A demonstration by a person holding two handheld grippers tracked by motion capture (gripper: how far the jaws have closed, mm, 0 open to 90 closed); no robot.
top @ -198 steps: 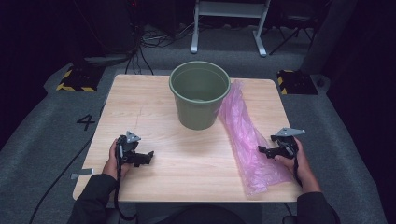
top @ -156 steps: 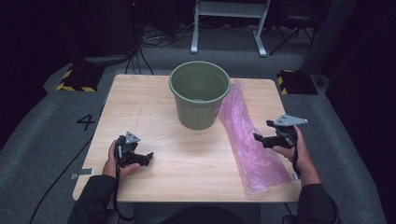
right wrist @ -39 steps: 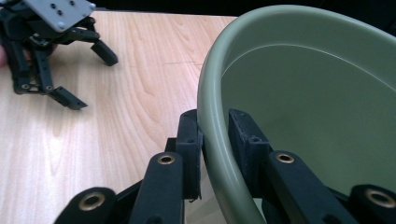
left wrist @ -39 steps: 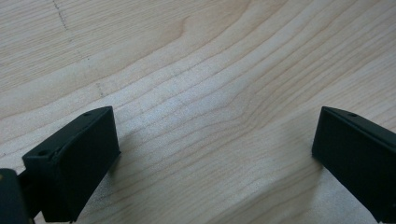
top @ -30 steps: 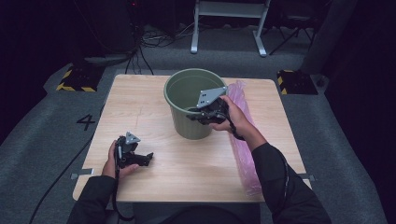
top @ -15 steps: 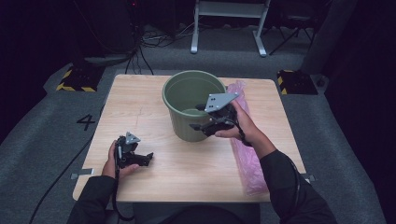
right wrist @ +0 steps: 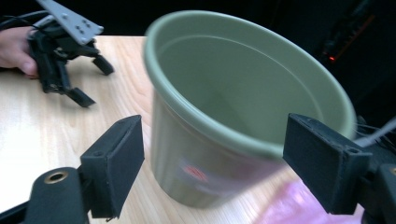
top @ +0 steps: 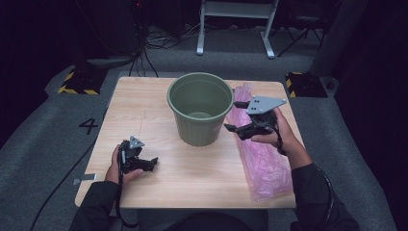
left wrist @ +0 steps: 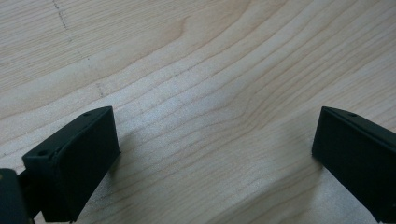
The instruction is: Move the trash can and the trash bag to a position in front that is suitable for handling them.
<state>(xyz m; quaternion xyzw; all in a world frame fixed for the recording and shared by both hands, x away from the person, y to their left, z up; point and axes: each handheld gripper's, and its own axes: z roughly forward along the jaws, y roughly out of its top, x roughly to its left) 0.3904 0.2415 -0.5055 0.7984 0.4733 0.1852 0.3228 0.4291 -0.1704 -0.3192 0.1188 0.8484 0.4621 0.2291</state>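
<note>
My right tongs have just been opening and now stand spread wide with nothing between the jaws, held above the table just beside the bucket. The bucket lies straight ahead of them, towards my left, its rim level with the jaws. Directly under that hand lies the pink plastic bag, a long crumpled strip running from the far edge of the table towards me along the right side, so its long axis runs roughly crosswise to the way the jaws point. My right hand is far the nearer to it (I judge the bag is what comes next, and it would mean dropping the tongs down rather than reaching forward).

My left tongs rest spread and empty on the bare wood at the near left, well apart from both things.

The bucket is smooth, stiff green plastic, round and tapering downwards, upright and empty. The bag is thin, translucent and wrinkled, lying flat. The table is pale grained wood.
</note>
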